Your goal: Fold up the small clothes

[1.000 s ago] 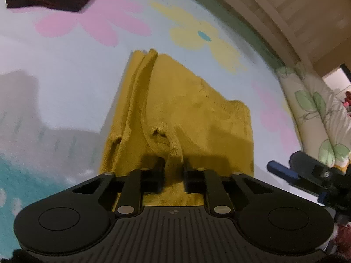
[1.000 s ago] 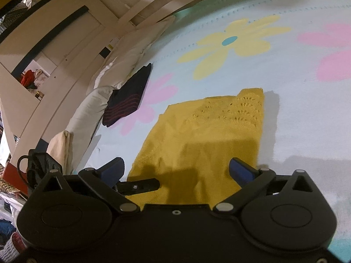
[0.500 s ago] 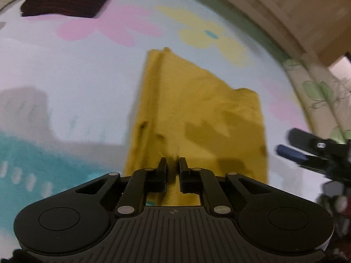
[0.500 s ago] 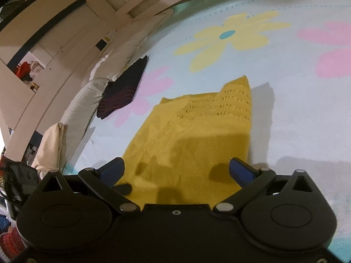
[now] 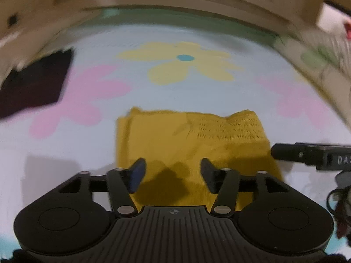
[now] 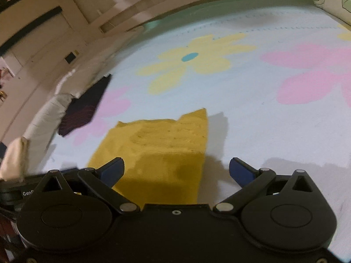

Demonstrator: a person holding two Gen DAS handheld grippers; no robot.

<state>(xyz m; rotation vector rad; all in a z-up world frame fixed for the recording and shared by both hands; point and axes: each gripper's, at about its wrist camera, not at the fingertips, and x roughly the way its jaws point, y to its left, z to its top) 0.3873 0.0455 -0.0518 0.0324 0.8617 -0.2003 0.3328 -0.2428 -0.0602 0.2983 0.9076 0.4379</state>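
Note:
A mustard-yellow knit garment (image 5: 193, 144) lies folded flat on the flowered bedsheet (image 5: 197, 92); it also shows in the right wrist view (image 6: 162, 153). My left gripper (image 5: 173, 173) is open and empty just above the garment's near edge. My right gripper (image 6: 176, 171) is open and empty, over the garment's near right corner. One finger of the right gripper (image 5: 307, 155) reaches in at the right of the left wrist view, beside the garment's right edge.
A dark folded garment (image 5: 35, 85) lies at the far left of the sheet, also in the right wrist view (image 6: 85, 107). White pillows (image 6: 43, 120) line the left side. A leaf-print pillow (image 6: 333, 2) sits far right. A wooden bed frame (image 5: 175, 4) bounds the far edge.
My left gripper has let go of the yellow garment and opened. The garment now lies flat and folded. The left view has swung towards the headboard. The right gripper stays open.

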